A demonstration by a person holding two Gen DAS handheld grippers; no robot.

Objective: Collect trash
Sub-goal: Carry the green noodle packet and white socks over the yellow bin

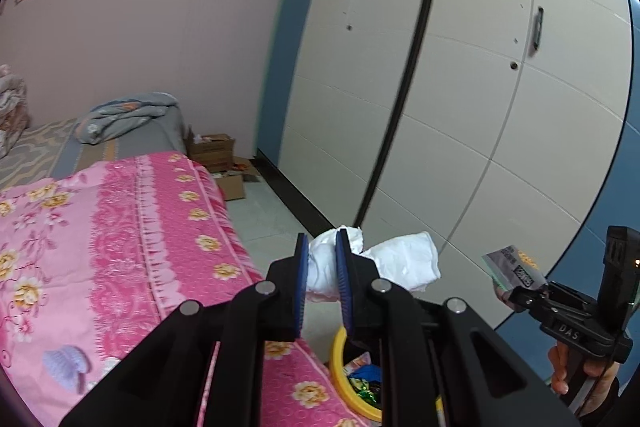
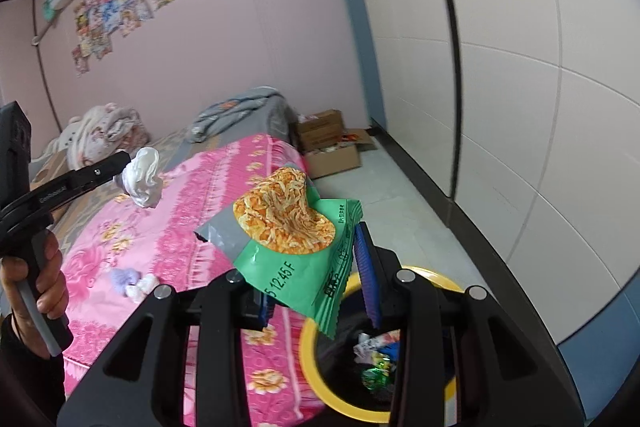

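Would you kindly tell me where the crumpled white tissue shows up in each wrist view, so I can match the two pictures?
Left wrist view: the crumpled white tissue sits at lower centre, pinched between the left gripper's blue jaws.
Right wrist view: the tissue is at middle left, at the tip of the left gripper reaching in from the left edge, over the pink bedspread.
Shared landmark: the yellow-rimmed trash bin beside the bed, low in both views.

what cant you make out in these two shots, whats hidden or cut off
- Trash bin: in both wrist views the gripper bodies cover much of it; the bottom edge cuts its near rim.
- Bin contents: small, dark, partly hidden; only some wrappers show.
- Snack packet print: cut off by its folds and the right gripper.
- Crumpled tissue: its middle hides between the left gripper fingers.
- Purple item on the bed: too blurred to identify.
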